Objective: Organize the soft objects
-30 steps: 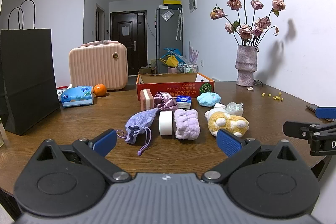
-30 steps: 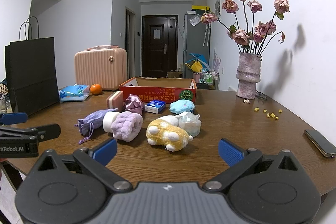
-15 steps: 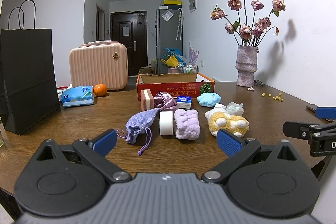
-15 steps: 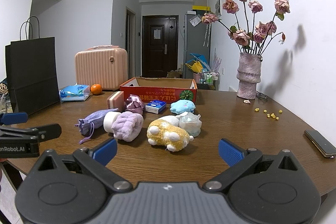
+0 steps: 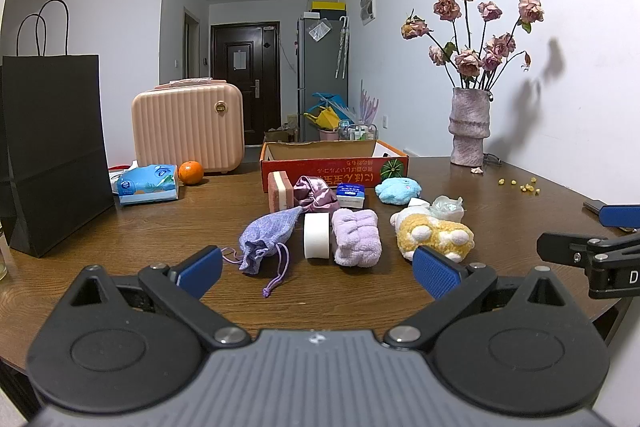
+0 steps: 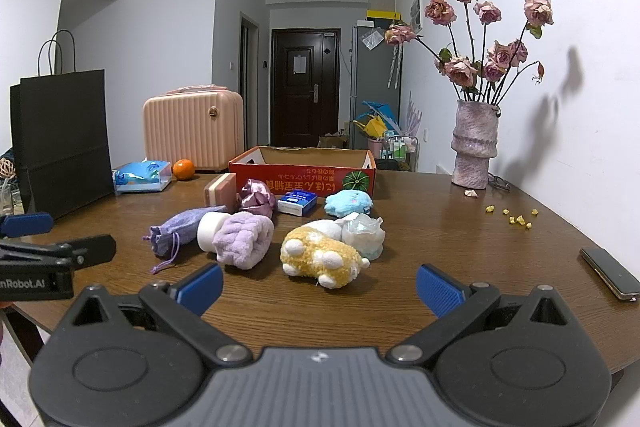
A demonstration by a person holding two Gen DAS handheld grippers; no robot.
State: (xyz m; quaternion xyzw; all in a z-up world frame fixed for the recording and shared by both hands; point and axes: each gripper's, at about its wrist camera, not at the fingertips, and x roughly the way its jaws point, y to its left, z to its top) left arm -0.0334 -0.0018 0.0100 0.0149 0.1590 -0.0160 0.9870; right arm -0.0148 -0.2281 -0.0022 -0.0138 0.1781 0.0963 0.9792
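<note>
Both the left gripper (image 5: 316, 269) and right gripper (image 6: 318, 283) hold fingers spread, empty; grabbing the yellow plush (image 6: 320, 257) could nudge the wrapped item (image 6: 364, 233) touching it behind

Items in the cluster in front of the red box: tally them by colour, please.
Purple: 3, the drawstring pouch, satin pouch, fluffy towel
White: 2, the foam roll, small box
Yellow: 1, plush
Blue: 1, plush
Pink: 1, sponge
Clear: 1, bag
Total: 9
</note>
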